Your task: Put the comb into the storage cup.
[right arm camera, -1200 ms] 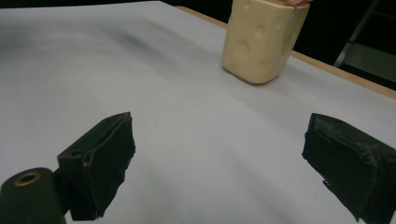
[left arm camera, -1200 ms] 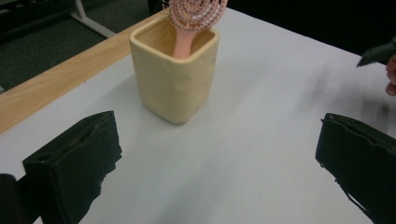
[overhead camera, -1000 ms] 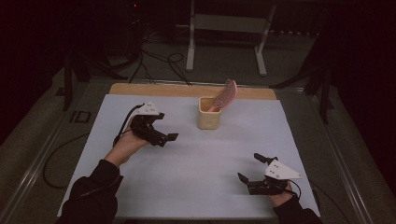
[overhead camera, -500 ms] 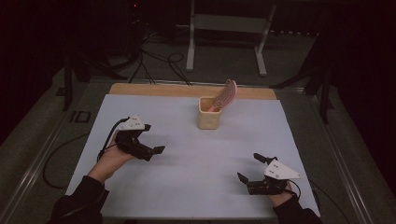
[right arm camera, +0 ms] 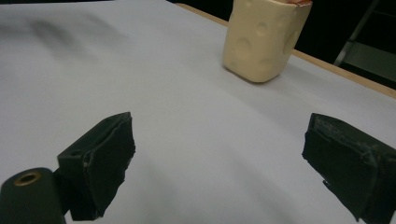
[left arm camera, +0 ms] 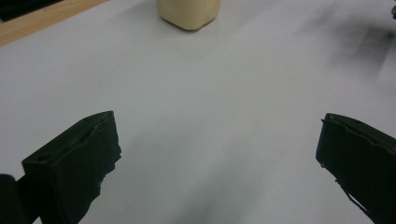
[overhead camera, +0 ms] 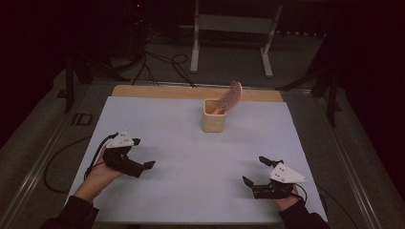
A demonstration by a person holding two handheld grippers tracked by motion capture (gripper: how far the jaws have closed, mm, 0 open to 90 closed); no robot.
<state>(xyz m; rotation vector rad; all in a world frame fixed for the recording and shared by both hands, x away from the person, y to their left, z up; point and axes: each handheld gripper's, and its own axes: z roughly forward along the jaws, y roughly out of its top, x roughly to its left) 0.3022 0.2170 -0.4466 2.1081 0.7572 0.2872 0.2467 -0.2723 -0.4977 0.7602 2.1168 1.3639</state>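
A cream cup [overhead camera: 213, 116] stands at the back middle of the white table cover [overhead camera: 191, 143], with a pink hairbrush [overhead camera: 230, 97] leaning out of it to the right. The cup also shows at the top of the left gripper view [left arm camera: 188, 13] and, dimpled, in the right gripper view [right arm camera: 264, 38]. My left gripper [overhead camera: 142, 152] rests low at the front left, open, nothing between its jaws [left arm camera: 219, 163]. My right gripper [overhead camera: 256, 171] sits at the front right, open and empty too [right arm camera: 219, 163].
A wooden strip [overhead camera: 191, 92] runs along the table's far edge. Behind it are a metal stand [overhead camera: 231, 43] and cables [overhead camera: 162, 62] on the dark floor. A cable [overhead camera: 62, 157] trails off the left side.
My left gripper has drawn back from near the cup toward the front left of the table. The right gripper has stayed put.
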